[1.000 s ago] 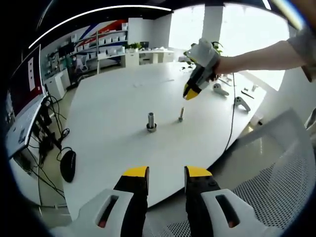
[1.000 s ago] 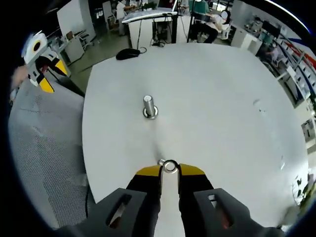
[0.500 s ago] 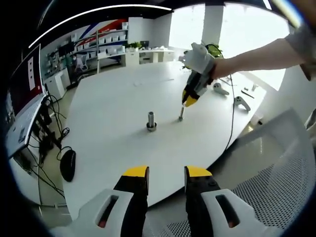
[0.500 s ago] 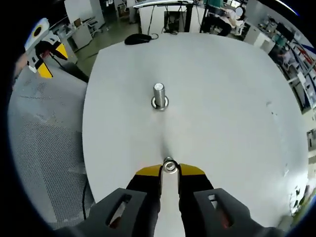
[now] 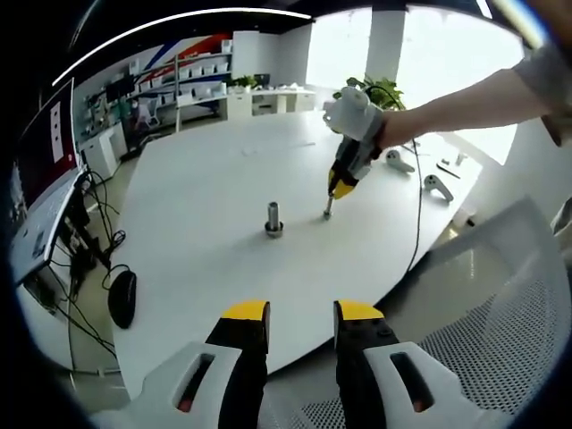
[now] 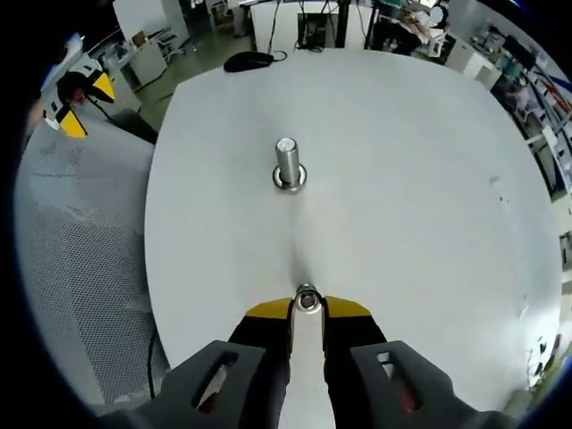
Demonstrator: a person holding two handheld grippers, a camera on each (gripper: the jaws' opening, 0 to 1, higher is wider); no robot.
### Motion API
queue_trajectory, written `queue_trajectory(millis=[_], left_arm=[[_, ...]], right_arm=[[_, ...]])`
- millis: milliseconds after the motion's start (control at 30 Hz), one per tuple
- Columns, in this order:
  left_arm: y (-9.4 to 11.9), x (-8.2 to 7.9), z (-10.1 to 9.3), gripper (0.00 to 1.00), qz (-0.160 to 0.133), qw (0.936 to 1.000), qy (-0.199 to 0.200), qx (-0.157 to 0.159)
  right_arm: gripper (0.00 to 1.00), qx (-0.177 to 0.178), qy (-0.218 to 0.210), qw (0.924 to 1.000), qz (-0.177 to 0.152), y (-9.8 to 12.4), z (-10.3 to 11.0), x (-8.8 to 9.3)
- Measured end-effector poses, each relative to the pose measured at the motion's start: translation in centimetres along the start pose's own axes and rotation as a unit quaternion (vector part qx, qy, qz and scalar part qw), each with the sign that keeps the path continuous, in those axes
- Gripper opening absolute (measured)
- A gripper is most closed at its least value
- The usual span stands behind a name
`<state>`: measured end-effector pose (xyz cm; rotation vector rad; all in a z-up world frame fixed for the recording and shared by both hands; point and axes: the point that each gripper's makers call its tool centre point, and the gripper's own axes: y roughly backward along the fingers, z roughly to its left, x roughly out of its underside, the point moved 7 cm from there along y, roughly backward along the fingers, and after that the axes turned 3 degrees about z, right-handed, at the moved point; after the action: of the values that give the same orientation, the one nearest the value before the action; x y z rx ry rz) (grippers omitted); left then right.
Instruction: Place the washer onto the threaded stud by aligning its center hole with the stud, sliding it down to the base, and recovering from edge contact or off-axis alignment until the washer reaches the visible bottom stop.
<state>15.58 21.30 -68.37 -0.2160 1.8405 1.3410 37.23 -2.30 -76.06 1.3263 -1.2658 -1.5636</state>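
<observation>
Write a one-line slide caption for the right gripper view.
Right hand-held gripper poised over a small stud on the white table, a larger threaded stud beyond.

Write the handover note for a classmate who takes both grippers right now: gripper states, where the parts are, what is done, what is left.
Left gripper: open, holding nothing, back near the table edge.
Right gripper: shut on the washer, tips down at the top of the thin stud.
A thicker post stands beyond it, untouched.
Done: washer picked up and brought to the stud.
Left: whether the hole is over the stud cannot be told. Align it, slide it to the base, then release.
</observation>
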Motion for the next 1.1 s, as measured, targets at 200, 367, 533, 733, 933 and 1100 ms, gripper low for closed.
queue_trajectory(millis=[200,367,533,733,933,1100], left_arm=[[-0.1,0.0,0.1,0.26,0.0,1.0,0.001,0.0],[-0.1,0.0,0.1,0.26,0.001,1.0,0.003,0.002],[-0.1,0.1,0.2,0.26,0.001,1.0,0.009,0.0],[0.0,0.0,0.2,0.26,-0.001,1.0,0.009,-0.001],[-0.1,0.2,0.2,0.26,0.006,0.9999,0.01,0.001],[-0.2,0.3,0.1,0.26,0.01,0.9999,0.009,0.002]], right_arm=[[0.14,-0.003,0.0,0.9999,0.012,-1.3,-0.1,0.3],[0.14,-0.004,-0.001,0.9998,0.021,-2.7,0.0,0.5],[0.14,0.001,0.01,0.9997,0.024,-3.6,0.2,0.8],[0.15,-0.006,-0.016,0.9996,0.022,-3.6,-0.1,0.8],[0.17,-0.006,-0.035,0.9993,0.011,-3.5,0.1,1.8],[0.2,0.003,-0.057,0.9981,-0.022,-2.5,0.2,2.7]])
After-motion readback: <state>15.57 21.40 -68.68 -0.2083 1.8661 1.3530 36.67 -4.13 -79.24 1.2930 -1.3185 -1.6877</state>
